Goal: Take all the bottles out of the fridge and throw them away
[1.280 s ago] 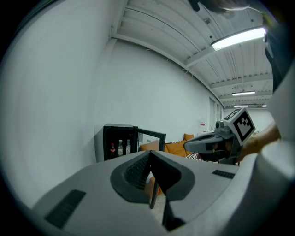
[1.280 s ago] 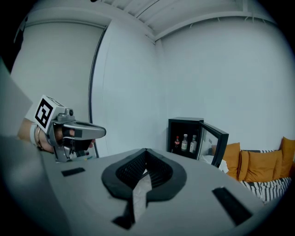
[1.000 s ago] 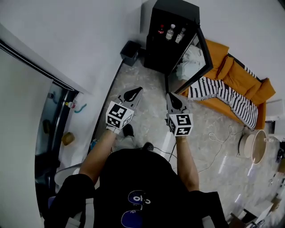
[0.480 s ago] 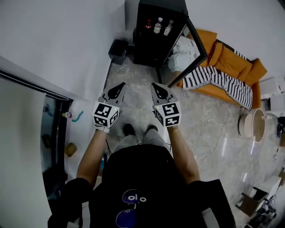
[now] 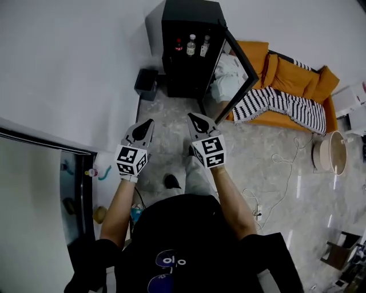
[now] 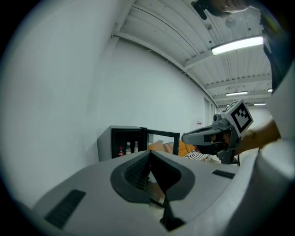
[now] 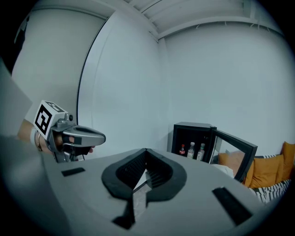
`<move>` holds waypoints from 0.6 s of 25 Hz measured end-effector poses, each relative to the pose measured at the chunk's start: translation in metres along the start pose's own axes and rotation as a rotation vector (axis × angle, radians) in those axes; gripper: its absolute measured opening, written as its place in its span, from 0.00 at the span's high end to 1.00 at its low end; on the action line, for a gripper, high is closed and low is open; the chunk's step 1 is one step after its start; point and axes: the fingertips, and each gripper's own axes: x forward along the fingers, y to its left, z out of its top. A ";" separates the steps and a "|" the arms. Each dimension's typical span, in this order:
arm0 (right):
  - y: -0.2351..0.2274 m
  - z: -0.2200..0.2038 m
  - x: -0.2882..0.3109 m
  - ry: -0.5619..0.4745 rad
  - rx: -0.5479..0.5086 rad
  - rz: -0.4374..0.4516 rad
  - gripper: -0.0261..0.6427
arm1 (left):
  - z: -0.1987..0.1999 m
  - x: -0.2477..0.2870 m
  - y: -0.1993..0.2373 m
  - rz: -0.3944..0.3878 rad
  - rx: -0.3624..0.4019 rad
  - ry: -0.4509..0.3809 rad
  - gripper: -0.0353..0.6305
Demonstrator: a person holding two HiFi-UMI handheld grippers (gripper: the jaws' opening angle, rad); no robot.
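A black mini fridge stands against the far wall with its glass door swung open to the right. On its shelf stand a red-labelled bottle and two clear bottles. They also show in the left gripper view as bottles and in the right gripper view as bottles. My left gripper and right gripper are held side by side above the floor, well short of the fridge. Both point toward it, shut and empty. Each gripper view shows its own jaws meeting at the tip, the left gripper and the right gripper.
A small black bin sits left of the fridge. An orange sofa with a striped blanket stands to the right, and white cloth lies behind the door. A round cream basket and a floor cable lie right.
The person has stepped across the floor and both grippers have moved along together, staying shut. The fridge now sits further left in the head view.
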 end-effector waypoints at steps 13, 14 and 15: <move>-0.118 0.012 0.095 -0.006 0.044 -0.035 0.95 | 0.024 0.145 0.051 -0.042 0.049 0.035 0.94; -0.129 0.013 0.103 -0.004 0.048 -0.034 0.95 | 0.026 0.159 0.056 -0.043 0.049 0.038 0.94; -0.140 0.015 0.112 -0.001 0.051 -0.033 0.95 | 0.029 0.173 0.060 -0.043 0.049 0.041 0.94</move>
